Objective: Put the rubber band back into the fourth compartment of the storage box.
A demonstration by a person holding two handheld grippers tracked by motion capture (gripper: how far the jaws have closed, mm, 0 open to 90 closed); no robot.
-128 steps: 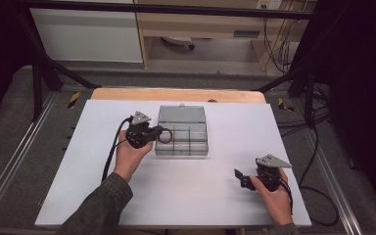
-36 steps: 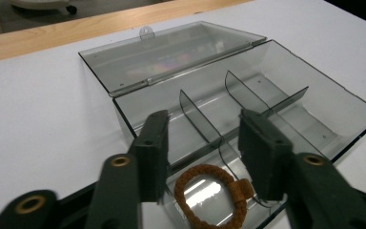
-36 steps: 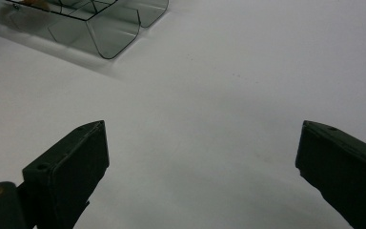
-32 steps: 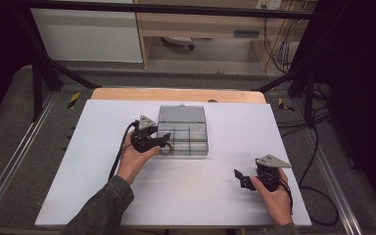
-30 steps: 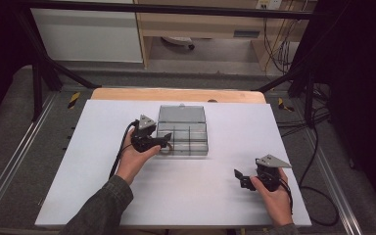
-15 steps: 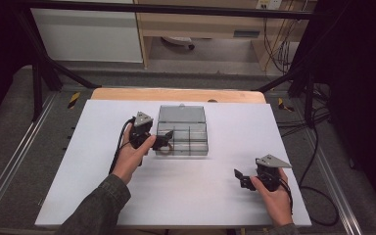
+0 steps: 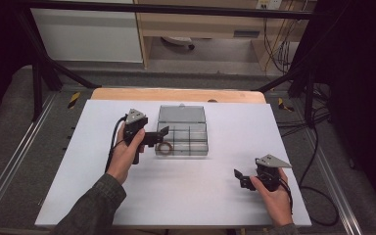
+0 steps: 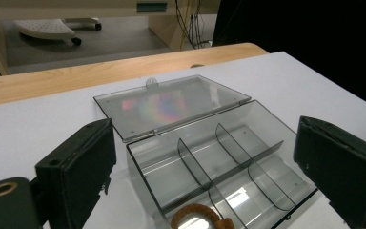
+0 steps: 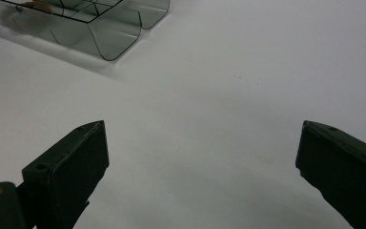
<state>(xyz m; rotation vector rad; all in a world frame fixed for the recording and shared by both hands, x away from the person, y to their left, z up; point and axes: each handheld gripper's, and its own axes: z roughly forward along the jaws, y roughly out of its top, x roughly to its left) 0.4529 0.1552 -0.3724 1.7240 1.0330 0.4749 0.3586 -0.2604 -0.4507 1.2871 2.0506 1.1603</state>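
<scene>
A clear grey compartment box (image 7: 196,147) sits mid-table with its lid (image 7: 181,115) folded open behind it. A brown ring (image 7: 165,148) lies in its near-left compartment. My left gripper (image 7: 162,137) hovers open at the box's left side, just above that ring, holding nothing. In the left gripper view the box (image 8: 228,157), the lid (image 8: 171,102) and the ring (image 8: 198,217) lie between my wide-apart jaws (image 8: 209,167). My right gripper (image 7: 239,179) rests open near the table's front right, empty (image 9: 202,167), with the box (image 9: 109,28) far off.
The white table top (image 7: 210,205) stretches bare between the box and the right hand. A wooden strip (image 7: 176,94) runs along the far edge. Metal rails and black frame legs flank the table, and cables hang at the right.
The left gripper dipped toward the box's near-left compartment, then drew back left and up. The ring, earlier at its jaws, now lies in the box. The right hand stayed still.
</scene>
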